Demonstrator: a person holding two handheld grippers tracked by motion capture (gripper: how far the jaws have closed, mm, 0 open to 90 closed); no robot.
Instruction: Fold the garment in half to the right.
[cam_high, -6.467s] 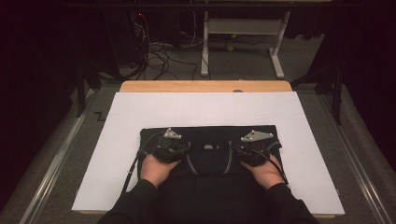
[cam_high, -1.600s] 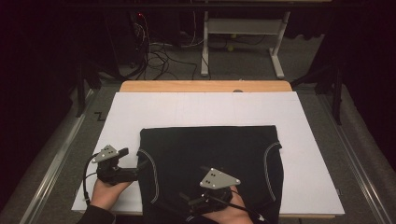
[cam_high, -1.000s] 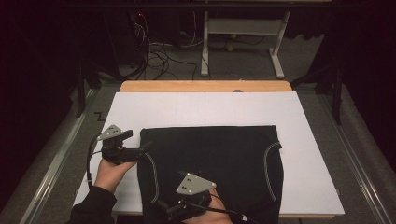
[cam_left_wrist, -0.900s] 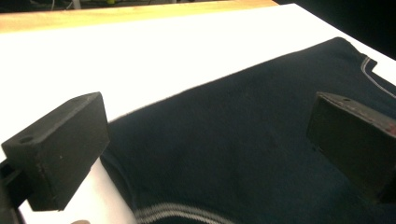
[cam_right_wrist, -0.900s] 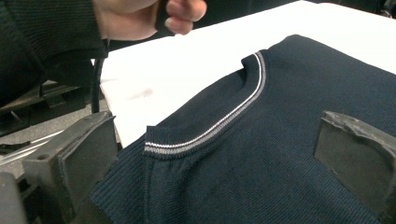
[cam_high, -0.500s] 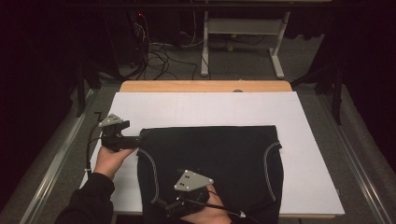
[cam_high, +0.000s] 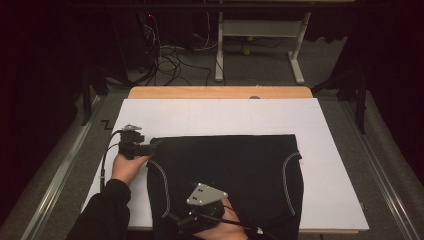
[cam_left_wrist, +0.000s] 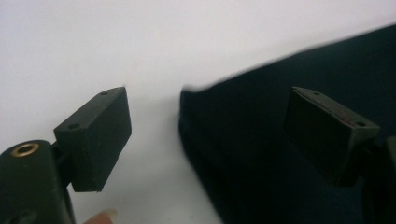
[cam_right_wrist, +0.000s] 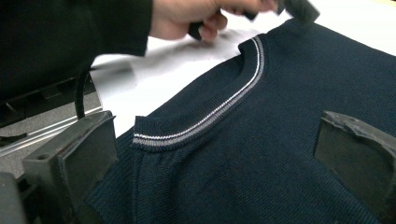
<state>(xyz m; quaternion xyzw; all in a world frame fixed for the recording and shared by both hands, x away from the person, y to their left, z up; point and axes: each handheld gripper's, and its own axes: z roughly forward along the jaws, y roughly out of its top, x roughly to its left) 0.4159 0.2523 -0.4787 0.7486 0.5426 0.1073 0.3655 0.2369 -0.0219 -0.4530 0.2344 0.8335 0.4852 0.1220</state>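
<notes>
The dark knit sweater (cam_high: 225, 175) is lying flat on the white worktop (cam_high: 210, 117), soft and limp (likely to sag wherever it isn't gripped). The left gripper (cam_high: 150, 146) is straddling its far-left corner with jaws apart, just closing, not yet pinching. The right gripper (cam_high: 187, 222) is hovering open at the near edge; the trimmed hem (cam_right_wrist: 205, 119) seems the firmer hold.

I read no text, label, brand or number here, on the dark knit garment (cam_high: 225, 165) or elsewhere.

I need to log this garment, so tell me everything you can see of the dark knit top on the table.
The dark navy knit top lies flat, folded into a rough rectangle on the white sheet. Pale striped trim edges its curved openings at both sides. The left gripper is at its far left corner, fingers open astride the edge; the right gripper is over its near edge.
</notes>
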